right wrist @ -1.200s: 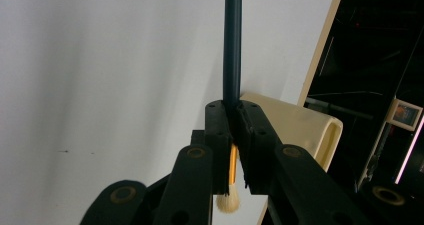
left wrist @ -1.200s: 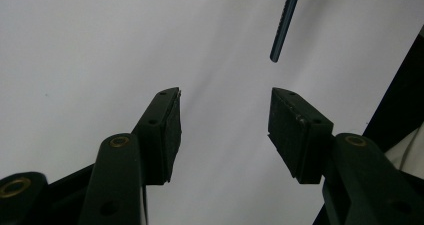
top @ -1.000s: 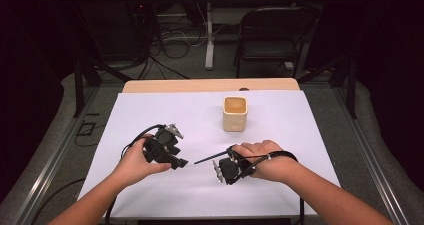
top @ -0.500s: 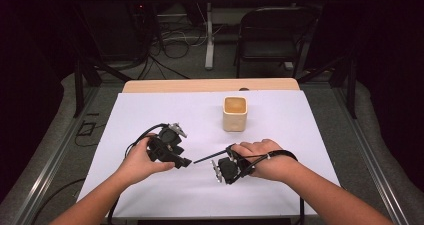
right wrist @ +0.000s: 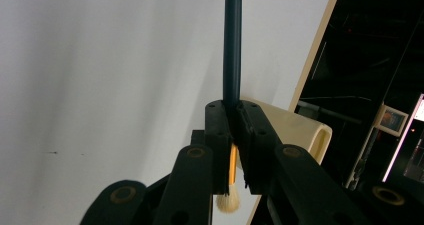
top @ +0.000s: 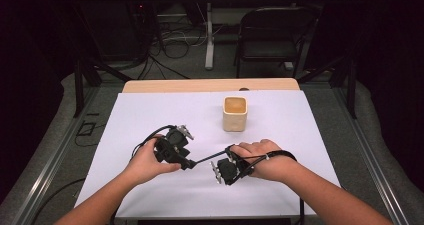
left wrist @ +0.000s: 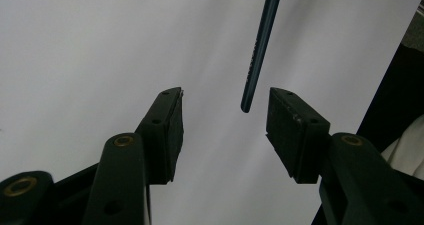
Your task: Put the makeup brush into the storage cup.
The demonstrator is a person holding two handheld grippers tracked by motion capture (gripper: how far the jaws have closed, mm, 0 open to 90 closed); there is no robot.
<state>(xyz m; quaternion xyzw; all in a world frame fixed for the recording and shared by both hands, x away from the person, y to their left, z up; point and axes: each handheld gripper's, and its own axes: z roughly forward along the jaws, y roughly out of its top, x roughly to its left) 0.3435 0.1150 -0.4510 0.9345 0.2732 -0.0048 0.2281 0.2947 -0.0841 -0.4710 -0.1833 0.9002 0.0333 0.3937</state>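
My right gripper (top: 218, 171) sits at the near right of the white table (top: 150, 115), in my right hand (top: 262, 157). Its jaws are clenched on a paintbrush (right wrist: 232, 55), gripping the dark teal handle just above the orange ferrule. In the right gripper view the pale bristle tuft hangs below the jaws, on my side of the grip, and the long handle runs straight out beyond them over the white surface. In the high view the handle shows as a thin dark line (top: 202, 159) from the right gripper leftward and slightly farther off, toward my left gripper (top: 187, 165).

My left gripper is at the near left of centre, held in my left hand (top: 150, 162), its jaws turned toward the right gripper. The jaws are released and stand apart; they have just been closing a little. In the left gripper view the blunt tail end of the handle (left wrist: 257, 50) comes down from above and stops level with the jaw tips, nearer the right-hand pad (left wrist: 289, 130) in that view. I see a gap on both sides, so neither pad presses on it.

A cream square cup (top: 234, 113) stands upright on the far side of the table, right of centre, well apart from both grippers. In the right gripper view its rim (right wrist: 300, 125) appears just behind the clenched jaws.
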